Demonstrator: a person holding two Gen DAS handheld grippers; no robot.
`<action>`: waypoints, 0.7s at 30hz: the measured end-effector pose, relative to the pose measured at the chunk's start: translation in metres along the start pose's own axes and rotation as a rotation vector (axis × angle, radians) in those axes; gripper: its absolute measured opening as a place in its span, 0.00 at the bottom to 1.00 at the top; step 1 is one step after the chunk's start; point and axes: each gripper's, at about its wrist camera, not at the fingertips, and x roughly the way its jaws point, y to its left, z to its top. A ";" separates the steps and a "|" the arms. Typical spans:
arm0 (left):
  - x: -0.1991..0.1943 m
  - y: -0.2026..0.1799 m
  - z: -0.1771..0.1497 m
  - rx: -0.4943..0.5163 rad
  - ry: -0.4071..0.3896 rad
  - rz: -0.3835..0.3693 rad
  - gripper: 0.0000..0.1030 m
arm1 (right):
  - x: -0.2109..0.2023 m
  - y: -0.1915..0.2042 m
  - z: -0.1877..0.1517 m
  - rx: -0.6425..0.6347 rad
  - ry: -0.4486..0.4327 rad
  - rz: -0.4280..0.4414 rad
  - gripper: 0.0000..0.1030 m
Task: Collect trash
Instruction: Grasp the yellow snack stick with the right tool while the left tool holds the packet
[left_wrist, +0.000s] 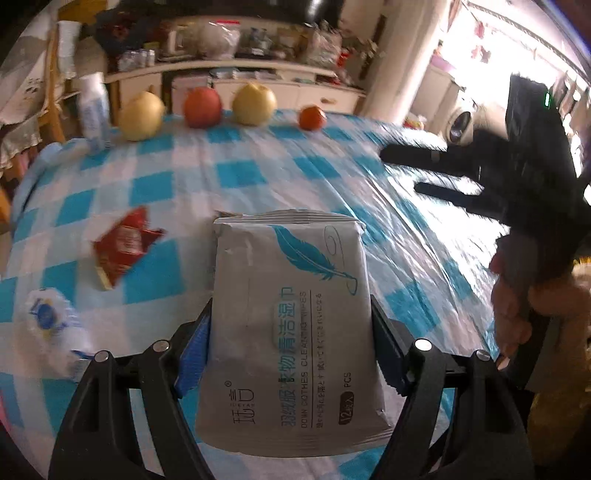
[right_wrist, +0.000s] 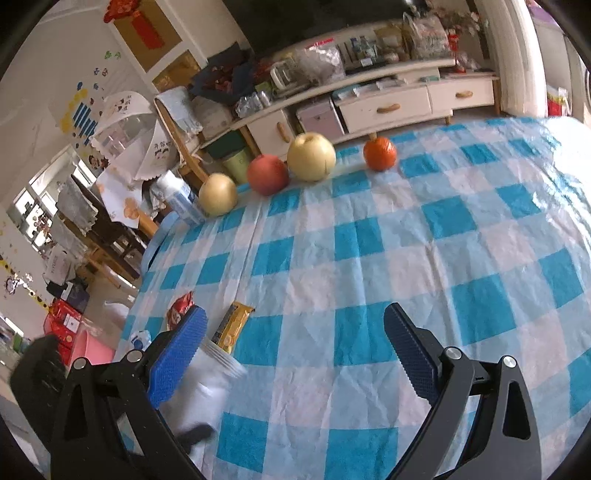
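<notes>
Flat grey foil wipes packet (left_wrist: 291, 332), feather print, clamped between blue ribbed fingers (left_wrist: 194, 354) of left gripper (left_wrist: 291, 350). Right gripper (right_wrist: 295, 354) fingers spread, empty, over checked crinkled bench (right_wrist: 406, 240).

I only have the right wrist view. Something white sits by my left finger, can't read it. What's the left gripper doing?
Observer: The left gripper is shut on a grey wet-wipes pack, pinched by its sides between the blue pads.
Operator: Other trash near it?
Observer: A red wrapper lies on the checked tablecloth, left of the pack in the left wrist view.
Operator: Anything else I'm missing?
Observer: A crumpled white and blue wrapper lies nearer that camera than the red one.
Operator: Is my gripper seen from there?
Observer: Yes, the right gripper shows at the right edge, blurred, nothing between its fingers.
</notes>
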 end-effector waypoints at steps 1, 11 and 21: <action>-0.004 0.005 0.001 -0.010 -0.010 0.007 0.74 | 0.003 0.003 -0.001 -0.007 0.010 -0.004 0.93; -0.043 0.064 0.007 -0.141 -0.112 0.119 0.74 | 0.050 0.054 -0.028 -0.171 0.143 0.001 0.93; -0.058 0.100 0.005 -0.201 -0.144 0.185 0.74 | 0.086 0.090 -0.046 -0.261 0.220 0.017 0.76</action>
